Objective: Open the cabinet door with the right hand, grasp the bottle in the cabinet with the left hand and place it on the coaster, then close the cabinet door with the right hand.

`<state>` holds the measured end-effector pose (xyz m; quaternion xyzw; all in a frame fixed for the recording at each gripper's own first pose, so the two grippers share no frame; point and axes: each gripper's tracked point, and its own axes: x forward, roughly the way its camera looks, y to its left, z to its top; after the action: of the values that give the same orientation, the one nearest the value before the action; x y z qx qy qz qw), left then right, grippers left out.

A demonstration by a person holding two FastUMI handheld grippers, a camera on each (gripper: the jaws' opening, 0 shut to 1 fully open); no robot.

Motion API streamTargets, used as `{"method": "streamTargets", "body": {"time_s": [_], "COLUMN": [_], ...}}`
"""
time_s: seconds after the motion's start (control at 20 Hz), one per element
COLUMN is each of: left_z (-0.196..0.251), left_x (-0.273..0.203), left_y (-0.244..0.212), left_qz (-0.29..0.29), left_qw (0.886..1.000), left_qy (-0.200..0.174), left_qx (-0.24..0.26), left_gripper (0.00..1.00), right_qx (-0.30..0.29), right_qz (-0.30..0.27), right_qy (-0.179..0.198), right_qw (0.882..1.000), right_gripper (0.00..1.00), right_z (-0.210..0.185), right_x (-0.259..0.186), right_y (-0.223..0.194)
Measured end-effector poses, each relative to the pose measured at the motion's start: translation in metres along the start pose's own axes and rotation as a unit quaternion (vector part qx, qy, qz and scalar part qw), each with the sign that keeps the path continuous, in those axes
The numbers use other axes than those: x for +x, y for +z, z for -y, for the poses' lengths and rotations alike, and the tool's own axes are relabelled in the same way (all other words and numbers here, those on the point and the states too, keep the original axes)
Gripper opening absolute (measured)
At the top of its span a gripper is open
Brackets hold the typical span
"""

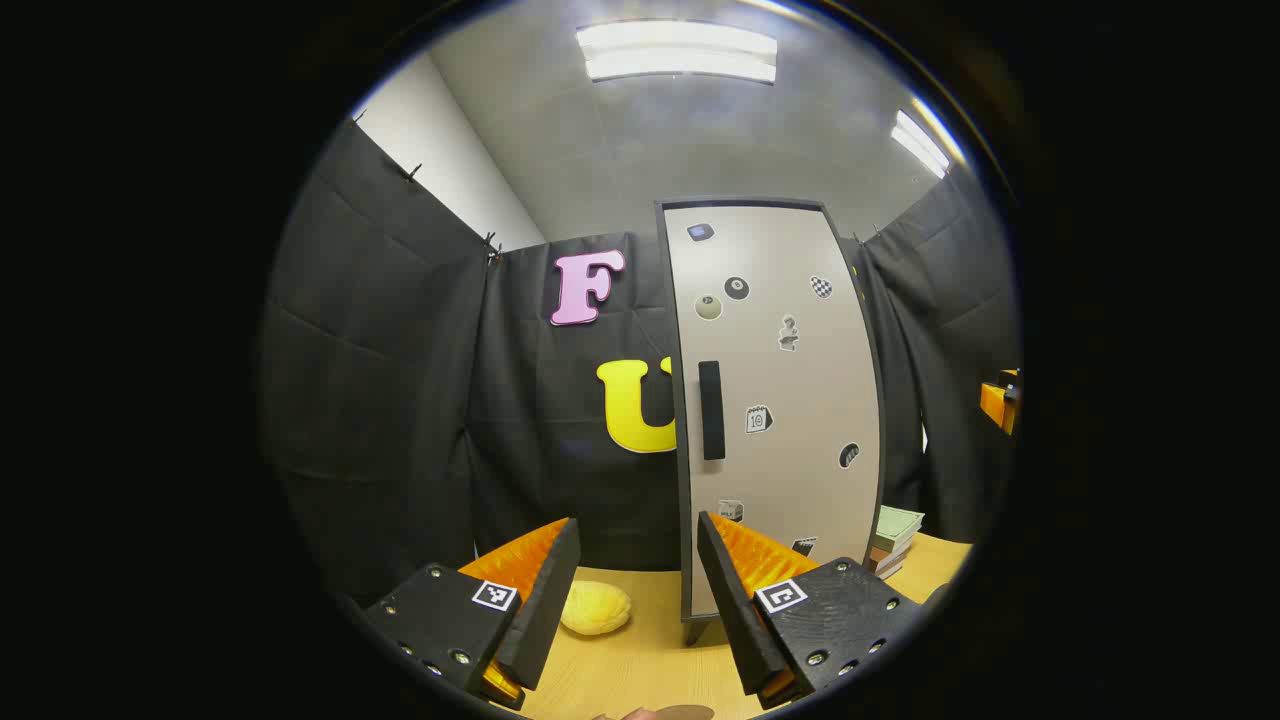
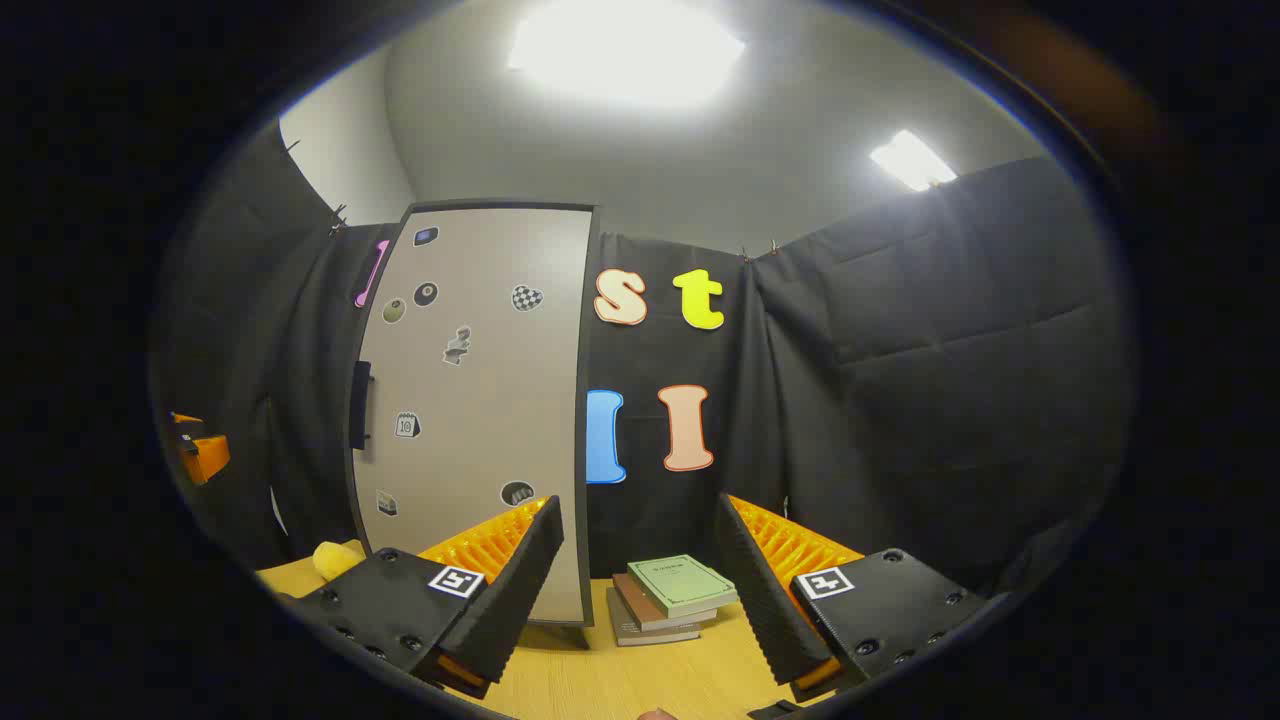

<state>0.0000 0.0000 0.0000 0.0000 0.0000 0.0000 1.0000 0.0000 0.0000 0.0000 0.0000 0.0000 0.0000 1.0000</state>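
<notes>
A tall grey cabinet stands on the wooden table with its door closed, stickers scattered over it and a dark vertical handle near the door's left edge. In the right gripper view the same cabinet sits left of centre, its handle on the far left side. My left gripper is open and empty, held back from the door, roughly below the handle. My right gripper is also open and empty, pointing to the right of the cabinet. The rim of a brown disc peeks in at the bottom edge.
A yellow lumpy object lies on the table left of the cabinet. A stack of books rests right of the cabinet. The other gripper shows at the edge of each view. Black cloth walls surround the table.
</notes>
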Motion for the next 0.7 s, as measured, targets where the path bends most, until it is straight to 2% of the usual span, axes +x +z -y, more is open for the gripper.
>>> {"method": "streamTargets", "body": {"time_s": [0.7], "left_z": [0.017], "left_x": [-0.014], "left_y": [0.002], "left_qz": [-0.002], "left_qw": [1.000], "left_qy": [0.018], "left_qx": [0.006], "left_gripper": [0.68], "right_qx": [-0.006], "right_qz": [-0.022], "right_qy": [0.026], "right_qw": [0.999], "right_gripper": [0.98], "right_z": [0.017], "right_x": [0.008], "right_y": [-0.022]}}
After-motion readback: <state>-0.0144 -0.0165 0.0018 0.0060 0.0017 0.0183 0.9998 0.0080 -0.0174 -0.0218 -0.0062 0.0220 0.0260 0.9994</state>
